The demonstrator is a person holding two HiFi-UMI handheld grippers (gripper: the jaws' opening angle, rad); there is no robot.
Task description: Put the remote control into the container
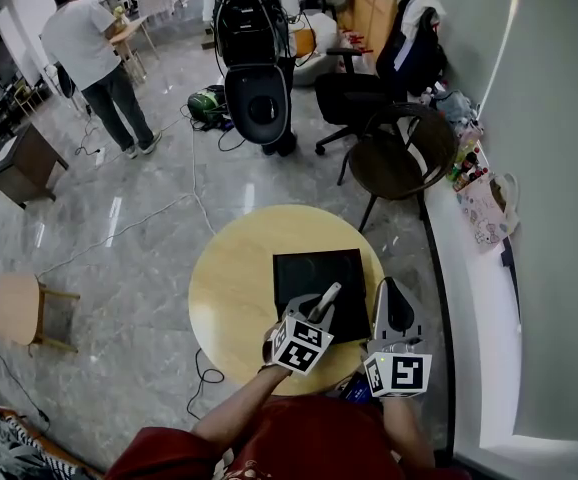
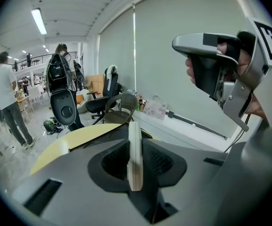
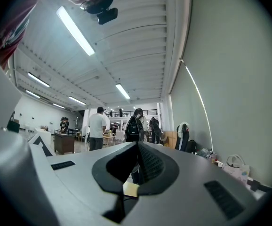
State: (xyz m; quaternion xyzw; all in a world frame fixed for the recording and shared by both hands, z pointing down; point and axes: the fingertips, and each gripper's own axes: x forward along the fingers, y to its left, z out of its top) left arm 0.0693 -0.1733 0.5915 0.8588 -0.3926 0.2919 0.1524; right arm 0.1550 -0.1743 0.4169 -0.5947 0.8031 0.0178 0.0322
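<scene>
Off-white and slim, the remote control (image 1: 327, 300) is pinched edge-on in my left tool (image 1: 318, 314), its long axis pointing far and down over the black container (image 1: 297, 271), my right tool (image 1: 393, 294) closed and empty to the right.

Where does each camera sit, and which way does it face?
Head view: on the person's head, facing steeply down at the table, container, left gripper and right gripper; forearms show.
Left gripper view: on the left gripper, facing along jaws shut on the remote control, over the table; the right gripper's hand shows upper right.
Right gripper view: on the right gripper, facing level into the room; jaws together, red sleeve upper left.
Shared: head and left gripper views both show remote control, table, right gripper.
</scene>
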